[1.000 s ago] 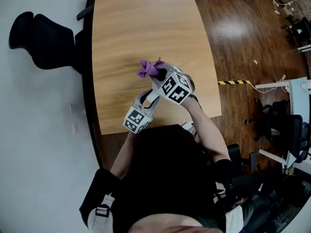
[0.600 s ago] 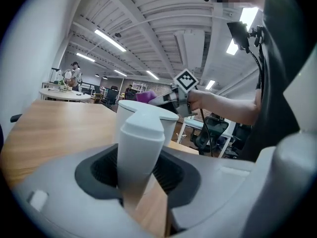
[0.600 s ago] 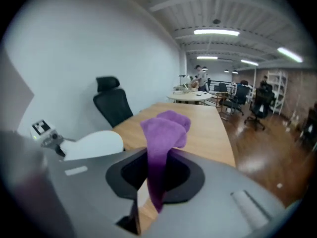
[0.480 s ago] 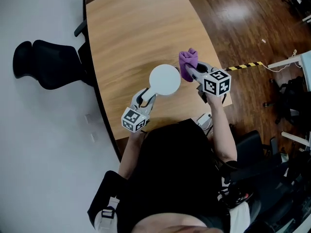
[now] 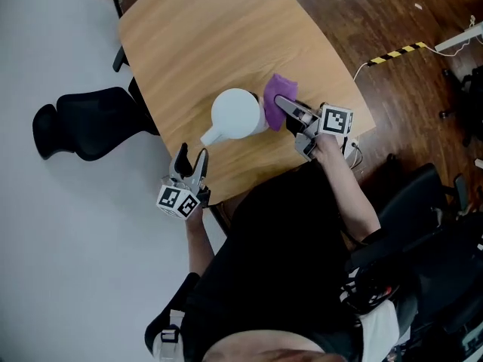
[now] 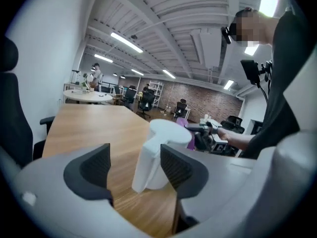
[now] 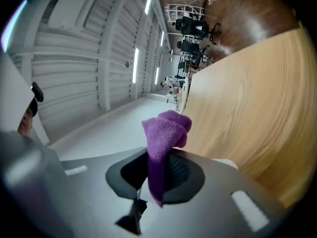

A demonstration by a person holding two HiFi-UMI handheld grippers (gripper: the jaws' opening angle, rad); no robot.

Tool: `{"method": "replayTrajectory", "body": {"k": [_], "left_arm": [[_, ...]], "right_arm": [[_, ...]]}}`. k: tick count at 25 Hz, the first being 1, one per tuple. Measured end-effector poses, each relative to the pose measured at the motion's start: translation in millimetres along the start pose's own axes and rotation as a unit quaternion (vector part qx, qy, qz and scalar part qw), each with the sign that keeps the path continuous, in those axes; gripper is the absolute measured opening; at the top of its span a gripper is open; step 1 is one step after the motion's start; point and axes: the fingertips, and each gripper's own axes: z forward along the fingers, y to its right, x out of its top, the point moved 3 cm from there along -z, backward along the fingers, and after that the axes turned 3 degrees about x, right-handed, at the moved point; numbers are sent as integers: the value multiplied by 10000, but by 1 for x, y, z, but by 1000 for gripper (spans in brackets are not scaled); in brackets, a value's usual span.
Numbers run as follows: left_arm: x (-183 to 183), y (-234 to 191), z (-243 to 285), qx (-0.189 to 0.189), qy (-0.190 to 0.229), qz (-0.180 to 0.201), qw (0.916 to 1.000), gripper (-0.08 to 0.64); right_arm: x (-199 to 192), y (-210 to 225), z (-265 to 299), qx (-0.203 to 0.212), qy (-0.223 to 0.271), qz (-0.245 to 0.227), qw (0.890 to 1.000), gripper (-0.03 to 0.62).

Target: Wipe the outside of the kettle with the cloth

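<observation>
A white kettle (image 5: pixel 235 114) stands on the wooden table (image 5: pixel 196 44), its handle pointing toward the near left edge. My right gripper (image 5: pixel 283 108) is shut on a purple cloth (image 5: pixel 273 105), which lies against the kettle's right side. In the right gripper view the cloth (image 7: pixel 163 133) sticks up out of that gripper (image 7: pixel 161 170). My left gripper (image 5: pixel 190 159) is open and empty, just off the table's near edge, apart from the kettle. The left gripper view looks between its open jaws at the kettle (image 6: pixel 158 152), with the cloth (image 6: pixel 184 133) behind it.
A black office chair (image 5: pixel 83 123) stands left of the table. Yellow-black tape (image 5: pixel 392 51) marks the wooden floor at the right. Another dark chair (image 5: pixel 423 202) is at my right. More tables and chairs fill the far room.
My left gripper has come off the kettle's handle and drawn back past the table edge. The right gripper has brought the cloth against the kettle's right side.
</observation>
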Motion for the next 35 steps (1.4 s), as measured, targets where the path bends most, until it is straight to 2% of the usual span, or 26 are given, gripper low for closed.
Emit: {"method": "replayTrajectory", "body": {"k": [2,4,5,6,8,10,12,14,16,18,19,21,22,23,24,26,27,28,29,30,33,35], "left_arm": [[47,17,39,86,-85,315,9994,0],[75,24,96,234,-560,684,9958,3],[77,23,122,371,-844,798,9925,42],[74,21,141,529,-1096,873,9887,38],[66,16,152,805,-1322,958,9833,50],[66,15,146,899,-1232,994,9833,58],[64,16,139,905,-1079,1118,9837,61],[62,15,135,864,-925,1346,9828,64],[61,2,132,722,-741,1650,9808,66],[61,-19,130,559,-558,1938,9779,64],[62,-29,130,523,-504,2012,9769,36],[71,-43,129,561,-463,1822,9806,20],[80,-43,127,622,-431,1555,9849,14],[89,-39,124,705,-376,1254,9889,6],[96,-31,121,807,-314,998,9912,0],[99,-15,117,1015,-282,730,9917,0],[93,-10,117,1086,-347,666,9912,0],[85,-8,119,1129,-455,589,9908,0],[76,-7,121,1149,-573,475,9906,22],[68,-7,123,1152,-658,330,9906,26],[61,-8,128,1193,-485,3,9917,5],[62,-11,129,1230,-345,27,9918,12]], "right_arm": [[19,9,15,113,126,292,9994,52],[38,32,35,162,136,666,9976,52],[43,45,43,181,77,821,9964,52],[43,56,46,188,-4,939,9954,52],[23,80,42,-56,-158,1313,9912,52],[-12,117,26,-740,-295,1837,9797,52],[-41,157,8,-1421,-605,1886,9698,52],[-68,195,-10,-2050,-1060,1884,9546,52],[-87,217,-16,-2369,-1481,1889,9414,52],[-98,221,-12,-2474,-1937,1662,9347,52],[-102,219,-9,-2491,-2134,1549,9319,52],[-103,210,-4,-2423,-2251,1480,9321,53],[-95,200,-1,-2290,-2079,1504,9390,54],[-81,184,4,-2040,-1751,1524,9511,54],[-61,161,13,-1641,-1335,1517,9655,52],[-18,100,41,-439,-620,1329,9882,52],[-3,70,56,178,-441,1183,9918,52],[1,51,68,556,-376,1156,9910,52],[-6,48,72,600,-380,1310,9888,52],[-19,59,70,381,-419,1554,9862,52],[-61,124,50,-758,-740,1864,9767,52],[-89,174,32,-1541,-1062,2001,9617,51]]}}
